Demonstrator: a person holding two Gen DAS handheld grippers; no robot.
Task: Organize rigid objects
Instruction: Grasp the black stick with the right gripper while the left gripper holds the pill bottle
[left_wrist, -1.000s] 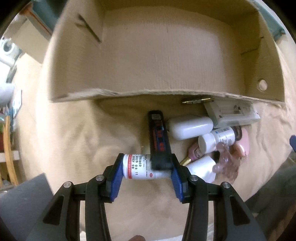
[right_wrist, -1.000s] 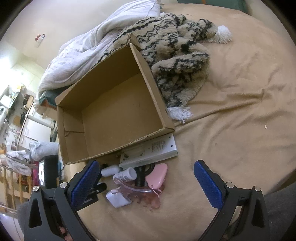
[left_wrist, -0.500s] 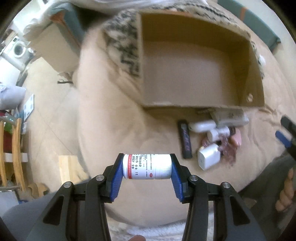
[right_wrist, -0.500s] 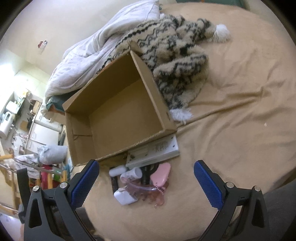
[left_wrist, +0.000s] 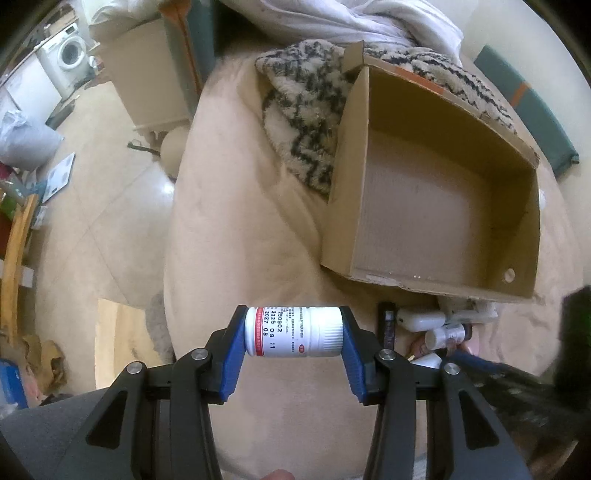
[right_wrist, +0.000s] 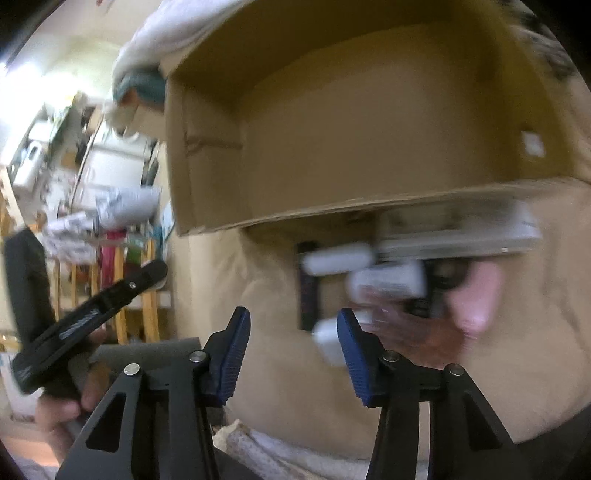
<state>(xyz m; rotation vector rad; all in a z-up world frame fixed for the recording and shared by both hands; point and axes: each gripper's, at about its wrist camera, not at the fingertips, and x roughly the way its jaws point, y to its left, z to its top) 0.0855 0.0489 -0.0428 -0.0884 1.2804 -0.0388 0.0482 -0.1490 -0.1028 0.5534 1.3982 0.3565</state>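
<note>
White bottle (left_wrist: 293, 331) sat clamped endwise in the left tool (left_wrist: 293, 334); a knock could spin it loose short of the box (left_wrist: 532, 236). Right tool (right_wrist: 293, 332) had just been closing, empty.

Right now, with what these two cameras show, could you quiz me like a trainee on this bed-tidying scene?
1. True or false: the cardboard box has nothing in it.
2. What does the left tool grip?
A. a pink case
B. a white pill bottle
C. a black stick
3. Where does the pile of small items lie: in the box, or on the tan blanket outside its near wall?

Key
1. True, as far as its floor shows.
2. B; the pads press on its two ends. The right tool, whose jaws have just been closing, holds nothing.
3. On the blanket, outside.
</note>
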